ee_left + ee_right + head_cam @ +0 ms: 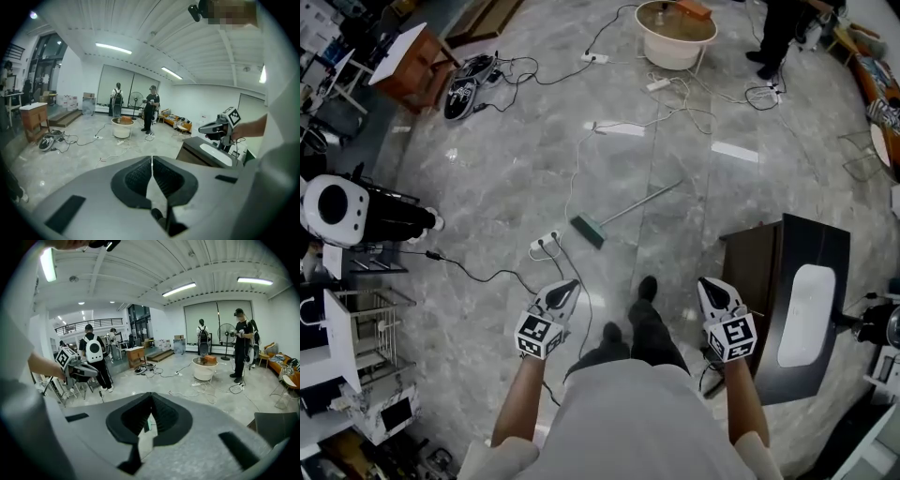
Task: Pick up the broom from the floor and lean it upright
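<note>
The broom [623,214] lies flat on the grey marble floor ahead of my feet, its green head [589,231] toward me and its thin pale handle [666,191] running up to the right. My left gripper [565,289] hangs in the air short of the head, shut and empty, its jaws meeting at the tip [152,159]. My right gripper [710,286] is level with it on the other side of my legs, jaws together [151,395], holding nothing. A sliver of the green broom head [148,423] shows through the gap behind the right jaws.
A black cabinet with a white basin top [787,300] stands close on my right. A power strip [546,242] and cables trail across the floor near the broom head. A white round tub [675,36] and standing people are farther off; a person with a white backpack [337,208] is at left.
</note>
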`<control>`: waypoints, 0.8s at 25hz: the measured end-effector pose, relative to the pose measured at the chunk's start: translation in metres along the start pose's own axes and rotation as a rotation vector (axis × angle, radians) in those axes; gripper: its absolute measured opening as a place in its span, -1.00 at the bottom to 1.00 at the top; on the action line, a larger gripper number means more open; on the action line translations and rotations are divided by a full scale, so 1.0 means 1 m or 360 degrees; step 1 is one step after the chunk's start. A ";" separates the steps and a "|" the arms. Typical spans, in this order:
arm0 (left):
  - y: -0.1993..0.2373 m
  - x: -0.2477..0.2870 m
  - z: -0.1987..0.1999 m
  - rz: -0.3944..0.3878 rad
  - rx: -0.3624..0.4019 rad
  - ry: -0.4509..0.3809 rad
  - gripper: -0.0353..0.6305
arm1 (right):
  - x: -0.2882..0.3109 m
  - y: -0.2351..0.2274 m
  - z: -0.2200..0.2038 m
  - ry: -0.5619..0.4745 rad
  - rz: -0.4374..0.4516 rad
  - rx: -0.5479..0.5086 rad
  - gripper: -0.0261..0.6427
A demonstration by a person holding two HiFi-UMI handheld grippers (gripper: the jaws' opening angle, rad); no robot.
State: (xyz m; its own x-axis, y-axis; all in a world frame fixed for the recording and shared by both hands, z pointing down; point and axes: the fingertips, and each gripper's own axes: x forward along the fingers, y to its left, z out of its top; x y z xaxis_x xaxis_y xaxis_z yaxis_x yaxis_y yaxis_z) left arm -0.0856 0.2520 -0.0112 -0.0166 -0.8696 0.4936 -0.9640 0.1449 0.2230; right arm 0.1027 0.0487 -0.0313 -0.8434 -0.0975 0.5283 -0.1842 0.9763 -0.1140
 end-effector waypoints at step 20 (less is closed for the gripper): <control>0.060 0.200 -0.057 -0.0075 -0.0092 0.0213 -0.86 | 0.181 -0.114 -0.073 0.0131 0.0169 0.0143 -0.91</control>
State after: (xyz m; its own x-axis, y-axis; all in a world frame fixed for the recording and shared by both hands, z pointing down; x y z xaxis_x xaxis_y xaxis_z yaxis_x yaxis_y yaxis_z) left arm -0.1318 0.1140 0.1487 0.0675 -0.8058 0.5883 -0.9459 0.1360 0.2947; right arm 0.0077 -0.0663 0.1391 -0.8169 0.0255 0.5762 -0.1435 0.9586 -0.2458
